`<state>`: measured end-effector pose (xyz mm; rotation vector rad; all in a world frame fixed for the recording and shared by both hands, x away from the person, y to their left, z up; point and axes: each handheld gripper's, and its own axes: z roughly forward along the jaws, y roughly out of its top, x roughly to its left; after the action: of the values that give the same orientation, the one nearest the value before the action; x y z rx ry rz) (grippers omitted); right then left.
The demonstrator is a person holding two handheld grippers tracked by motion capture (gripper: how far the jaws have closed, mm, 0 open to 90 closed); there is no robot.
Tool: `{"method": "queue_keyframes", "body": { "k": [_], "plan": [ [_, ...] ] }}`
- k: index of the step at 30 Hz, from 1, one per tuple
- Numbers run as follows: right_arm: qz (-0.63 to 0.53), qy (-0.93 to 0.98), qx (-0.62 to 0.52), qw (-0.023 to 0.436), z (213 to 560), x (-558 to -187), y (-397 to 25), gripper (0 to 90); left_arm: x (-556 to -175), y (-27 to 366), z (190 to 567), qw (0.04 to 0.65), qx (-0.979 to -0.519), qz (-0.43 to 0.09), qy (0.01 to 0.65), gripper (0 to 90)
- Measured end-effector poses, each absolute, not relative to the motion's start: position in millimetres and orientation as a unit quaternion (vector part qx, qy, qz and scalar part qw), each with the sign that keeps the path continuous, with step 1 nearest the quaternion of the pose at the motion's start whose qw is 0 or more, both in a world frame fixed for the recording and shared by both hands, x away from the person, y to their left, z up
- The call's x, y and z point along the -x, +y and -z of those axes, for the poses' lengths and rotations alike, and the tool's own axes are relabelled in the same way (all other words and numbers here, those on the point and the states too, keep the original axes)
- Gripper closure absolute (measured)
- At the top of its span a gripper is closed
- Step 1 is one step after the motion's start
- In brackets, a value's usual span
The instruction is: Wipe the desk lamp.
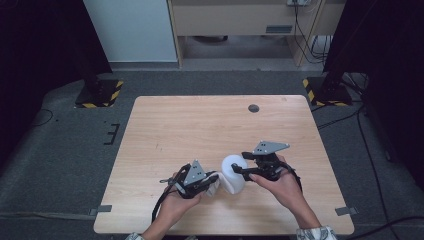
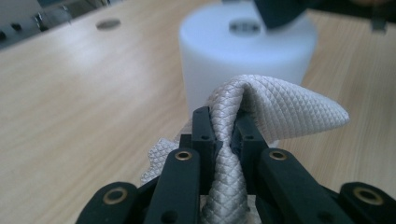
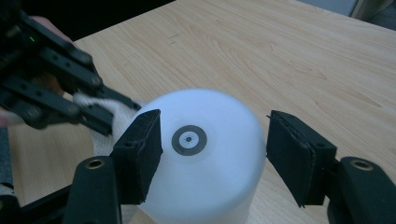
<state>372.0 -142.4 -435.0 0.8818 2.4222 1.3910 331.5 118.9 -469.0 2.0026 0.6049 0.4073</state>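
White cylinder (image 3: 201, 158) sits between the right tool's (image 3: 215, 149) wide jaws — left tool (image 2: 223, 135) pinches grey cloth (image 2: 280, 107) beside it.

Cylinder (image 1: 233, 173) on table (image 1: 165, 125) near front edge; cloth (image 1: 214, 186) just left of it, touching.

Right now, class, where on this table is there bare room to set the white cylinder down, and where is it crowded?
Free: the wooden table's far half, up to the round grommet, plus its left side. Crowded: the near middle, where the left tongs pinch a grey cloth beside the white cylinder, which the right tongs straddle.
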Motion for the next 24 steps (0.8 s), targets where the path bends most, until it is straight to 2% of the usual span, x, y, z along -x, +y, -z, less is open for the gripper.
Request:
{"method": "queue_keyframes", "body": {
  "k": [3, 9, 13, 15, 24],
  "plan": [
    [-0.473, 0.822, -0.3, 0.106, 435.1, -372.1, -142.3, 36.0, -329.5, 121.8, 460.7, 0.504, -0.808, -0.174, 0.25, 81.5],
    [-0.472, 0.823, -0.297, 0.108, 434.9, -371.8, -142.1, 35.4, -332.8, 118.0, 472.0, 0.479, -0.824, -0.166, 0.252, 81.5],
    [-0.475, 0.827, -0.285, 0.102, 434.5, -370.9, -140.9, 21.9, -334.2, 118.3, 474.8, 0.472, -0.829, -0.162, 0.251, 81.5],
    [-0.484, 0.822, -0.28, 0.106, 432.4, -368.8, -140.9, 18.6, -334.1, 118.9, 474.4, 0.473, -0.829, -0.162, 0.251, 81.4],
    [-0.479, 0.827, -0.274, 0.107, 437.5, -363.0, -143.9, 14.6, -334.4, 121.9, 470.2, 0.478, -0.825, -0.168, 0.251, 81.4]
  ]
}}
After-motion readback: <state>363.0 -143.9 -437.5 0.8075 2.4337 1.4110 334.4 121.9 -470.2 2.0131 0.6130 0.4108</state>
